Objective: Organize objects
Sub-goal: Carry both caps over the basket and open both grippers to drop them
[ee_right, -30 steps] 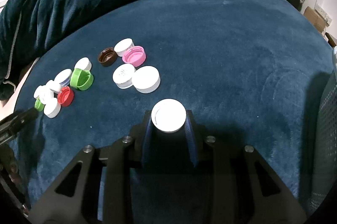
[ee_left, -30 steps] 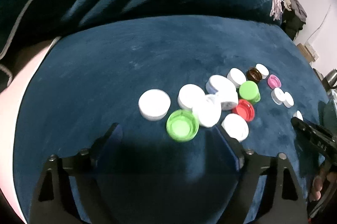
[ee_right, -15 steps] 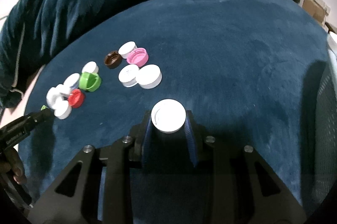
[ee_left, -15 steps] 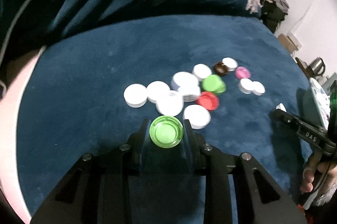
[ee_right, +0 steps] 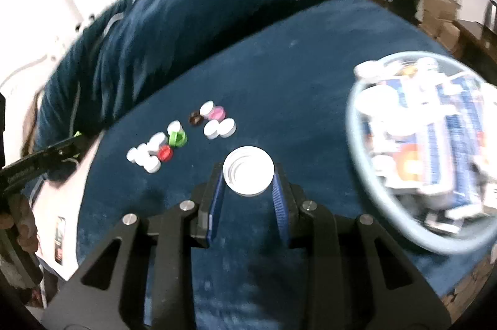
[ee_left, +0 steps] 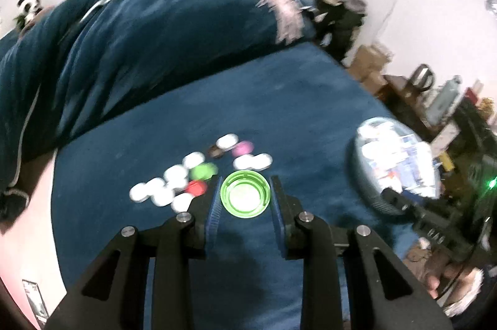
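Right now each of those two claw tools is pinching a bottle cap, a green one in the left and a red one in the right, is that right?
Nearly. The left gripper does pinch the green cap, but the right gripper pinches a white cap, not a red one, as the right wrist view shows. The red cap lies on the blue blanket among the loose caps.

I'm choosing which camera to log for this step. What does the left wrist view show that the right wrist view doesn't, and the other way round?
Only the left wrist view shows the green cap, open side up, clamped in the left hand-held gripper, and a toy panda far left. Only the right wrist view shows the white cap clamped in the right hand-held gripper. Both show the loose caps on the blue blanket and the pale blue basket, already holding things.
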A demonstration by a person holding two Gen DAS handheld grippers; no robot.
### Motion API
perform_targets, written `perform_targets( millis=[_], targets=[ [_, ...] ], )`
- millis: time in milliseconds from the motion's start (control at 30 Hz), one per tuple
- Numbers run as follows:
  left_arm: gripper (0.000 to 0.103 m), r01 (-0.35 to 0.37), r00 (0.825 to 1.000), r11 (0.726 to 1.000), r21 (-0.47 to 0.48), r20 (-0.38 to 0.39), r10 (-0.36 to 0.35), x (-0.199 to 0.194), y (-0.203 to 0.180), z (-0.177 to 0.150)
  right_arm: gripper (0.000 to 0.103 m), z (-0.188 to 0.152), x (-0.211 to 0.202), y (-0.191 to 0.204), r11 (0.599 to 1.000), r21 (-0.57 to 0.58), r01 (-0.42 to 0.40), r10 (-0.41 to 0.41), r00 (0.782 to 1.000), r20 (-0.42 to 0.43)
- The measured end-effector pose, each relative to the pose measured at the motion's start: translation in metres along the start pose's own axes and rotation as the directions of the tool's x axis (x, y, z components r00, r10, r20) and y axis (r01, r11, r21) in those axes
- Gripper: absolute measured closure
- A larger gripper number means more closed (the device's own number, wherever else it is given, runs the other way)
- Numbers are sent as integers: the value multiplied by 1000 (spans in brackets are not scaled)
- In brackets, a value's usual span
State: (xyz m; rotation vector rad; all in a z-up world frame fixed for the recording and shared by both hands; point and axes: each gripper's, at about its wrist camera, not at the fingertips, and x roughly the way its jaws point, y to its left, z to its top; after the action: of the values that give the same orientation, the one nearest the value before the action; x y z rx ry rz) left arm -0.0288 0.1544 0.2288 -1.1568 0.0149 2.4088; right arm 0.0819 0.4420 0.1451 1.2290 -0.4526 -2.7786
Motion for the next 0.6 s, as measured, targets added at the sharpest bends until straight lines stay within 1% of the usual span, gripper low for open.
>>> perform_targets(
  millis=[67,167,200,267,333,400,467,500,567,600],
  targets=[
    [73,50,999,999,8,4,-50,-10,-29,13,72,0,-22,-11,1000,22,7,-8,999,31],
    [73,151,988,989,0,-11,-151,-10,-72,23,72,-2,-50,-34,997,68,24,-28,998,61],
    [73,191,981,982,0,-24,-191,-4,-92,25,72,-3,-55,-43,996,86,29,-35,997,66],
    [73,247,967,969,4,-59,-246,11,-126,24,72,-5,-66,-64,990,135,47,-56,996,66],
    [73,289,952,957,16,-107,-286,32,-160,18,72,-8,-73,-87,980,188,70,-83,995,62],
    [73,318,936,948,23,-165,-310,59,-195,5,72,-10,-79,-114,964,247,101,-117,992,53],
    [73,325,924,945,31,-220,-311,86,-222,-11,72,-13,-81,-138,945,302,128,-144,989,34],
    [73,321,921,946,34,-245,-304,99,-233,-20,72,-15,-82,-147,939,316,133,-148,989,24],
    [73,319,916,947,44,-270,-297,113,-245,-34,72,-17,-78,-159,931,336,143,-152,988,-2],
    [73,309,916,949,61,-287,-280,118,-248,-41,72,-18,-77,-162,931,334,147,-152,988,-13]
  ],
)
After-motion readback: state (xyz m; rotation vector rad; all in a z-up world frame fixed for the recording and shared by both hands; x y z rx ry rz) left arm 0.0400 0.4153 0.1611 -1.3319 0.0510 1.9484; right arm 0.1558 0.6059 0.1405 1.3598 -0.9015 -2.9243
